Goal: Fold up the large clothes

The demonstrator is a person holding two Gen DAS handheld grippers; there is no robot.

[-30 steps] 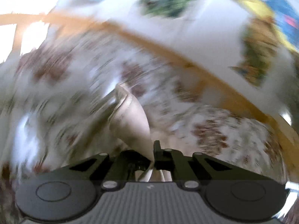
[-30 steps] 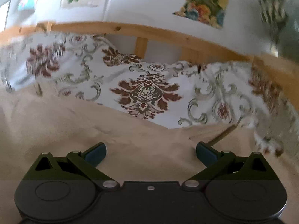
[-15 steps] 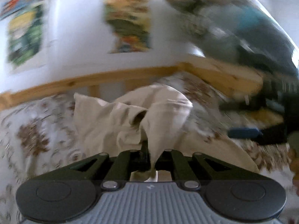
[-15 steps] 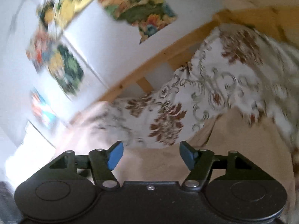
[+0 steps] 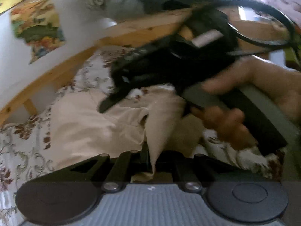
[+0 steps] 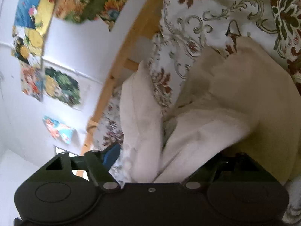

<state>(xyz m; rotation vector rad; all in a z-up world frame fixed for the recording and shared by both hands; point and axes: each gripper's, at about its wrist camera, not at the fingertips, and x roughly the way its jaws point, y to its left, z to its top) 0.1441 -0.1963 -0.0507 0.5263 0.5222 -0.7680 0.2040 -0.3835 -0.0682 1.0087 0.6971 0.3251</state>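
1. Left wrist view: my left gripper (image 5: 149, 160) has its jaws pressed together on a peak of the beige garment (image 5: 90, 128). The cloth rises from the bed into the pinch like a little tent. The rest of it lies rumpled on the floral sheet (image 5: 22, 150), beside the wooden rail (image 5: 56, 71). No flat panel or clean crease anywhere that I can see.

2. Same view, up right: the right gripper (image 5: 116, 98) comes in over the garment, with the hand (image 5: 244, 98) wrapped round its handle. It's blurred, so from here I can't tell how its jaws stand, or whether it touches the cloth.

3. Right wrist view: a thick bunch of garment (image 6: 188, 131) sits right between the fingers of that gripper (image 6: 169, 165). The blue pad on the left finger (image 6: 111, 154) shows well out to the side; the other fingertip is buried under fabric. Jaws look spread around the cloth rather than clamped, but I wouldn't swear to it with one tip hidden.

4. Where that leaves me, best guess: early days. One end is gripped and the second grab looks in progress. Still to do: secure that second corner, stretch the thing out flat on the bed, then make the actual folds. Nothing I'd count as a finished fold yet.
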